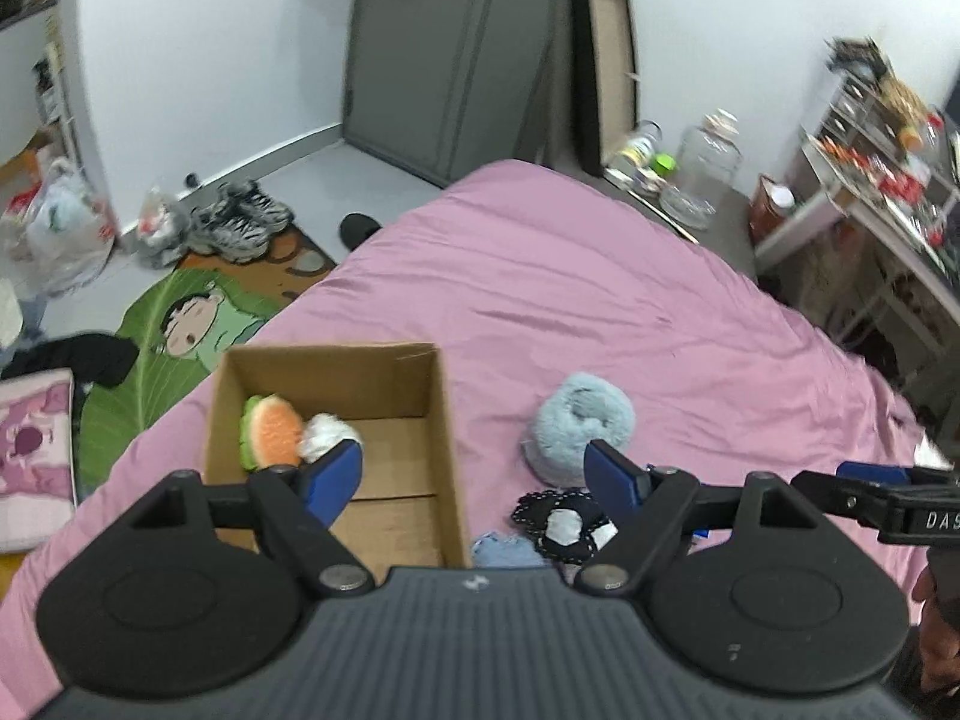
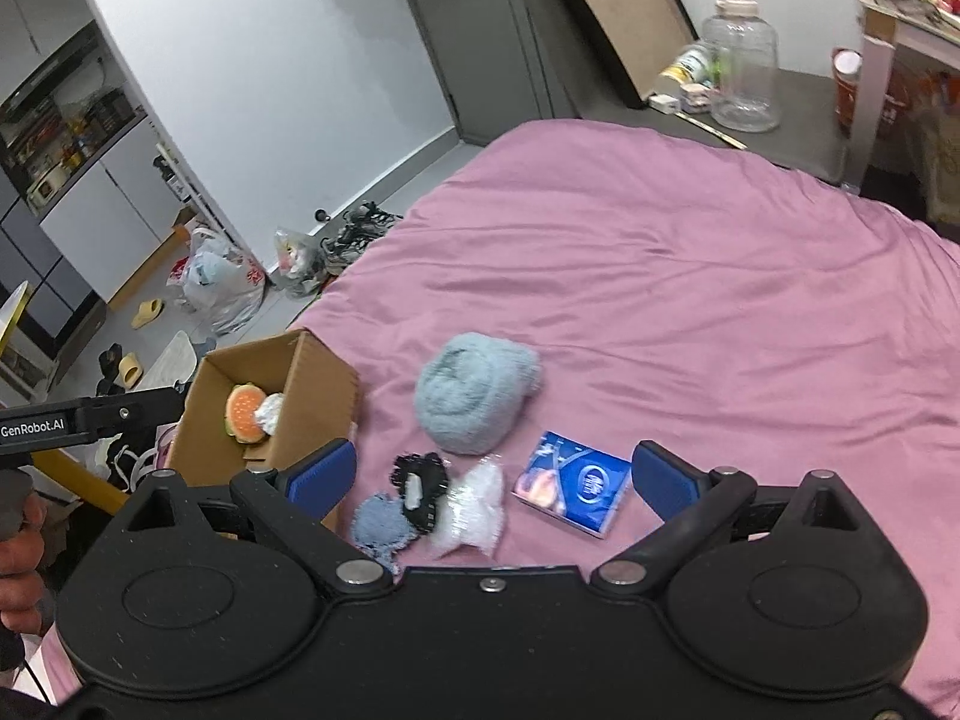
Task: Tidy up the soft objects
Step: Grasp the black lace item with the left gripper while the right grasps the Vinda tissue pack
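My left gripper (image 1: pixel 474 474) and right gripper (image 2: pixel 492 480) fingers spread empty, fluffy pale-blue plush roll (image 2: pixel 474 399) ahead, brown corrugated cardboard box (image 1: pixel 336 372) left.

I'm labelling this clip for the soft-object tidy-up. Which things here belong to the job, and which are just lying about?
Part of the job:
- cardboard box
- burger plush and white soft item, already in the box
- blue fluffy bundle
- black-and-white plush
- small blue knit piece
- white crinkly bag
- tissue pack

Just lying about:
- sneakers
- clear jar
- cartoon floor mat

Pink bedsheet (image 2: pixel 660 276); brown cardboard box (image 1: pixel 336 372); pale blue fluffy bundle (image 2: pixel 474 399); blue fingers (image 2: pixel 666 483).
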Demonstrator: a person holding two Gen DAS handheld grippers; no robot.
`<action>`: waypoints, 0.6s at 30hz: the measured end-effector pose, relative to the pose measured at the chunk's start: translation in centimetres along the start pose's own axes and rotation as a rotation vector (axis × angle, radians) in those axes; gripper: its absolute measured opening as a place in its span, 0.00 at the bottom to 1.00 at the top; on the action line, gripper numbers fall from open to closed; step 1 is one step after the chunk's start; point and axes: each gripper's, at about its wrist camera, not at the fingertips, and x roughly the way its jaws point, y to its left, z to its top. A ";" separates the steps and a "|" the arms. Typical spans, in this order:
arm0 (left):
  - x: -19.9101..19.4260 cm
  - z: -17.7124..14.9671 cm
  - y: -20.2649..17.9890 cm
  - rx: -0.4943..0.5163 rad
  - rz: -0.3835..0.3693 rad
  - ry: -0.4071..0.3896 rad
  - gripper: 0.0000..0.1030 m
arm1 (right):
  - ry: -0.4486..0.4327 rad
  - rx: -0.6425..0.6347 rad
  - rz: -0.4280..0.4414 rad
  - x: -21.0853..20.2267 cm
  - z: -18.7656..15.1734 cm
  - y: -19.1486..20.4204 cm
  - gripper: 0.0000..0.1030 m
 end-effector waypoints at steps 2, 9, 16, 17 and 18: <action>0.5 0.1 -1.1 0.039 -0.013 0.008 0.76 | 0.004 0.010 0.002 0.1 -0.2 -0.8 0.96; 3.3 -0.1 -4.2 0.145 -0.043 0.071 0.73 | 0.029 0.057 0.011 1.1 -0.8 -3.2 0.88; 6.8 -0.5 -6.2 0.218 -0.059 0.161 0.68 | 0.059 0.103 0.022 2.6 -1.4 -5.3 0.84; 7.2 -0.6 -6.5 0.225 -0.062 0.172 0.68 | 0.062 0.109 0.026 2.8 -1.4 -5.5 0.83; 7.7 -0.6 -6.6 0.233 -0.063 0.184 0.68 | 0.066 0.115 0.028 3.0 -1.4 -5.7 0.81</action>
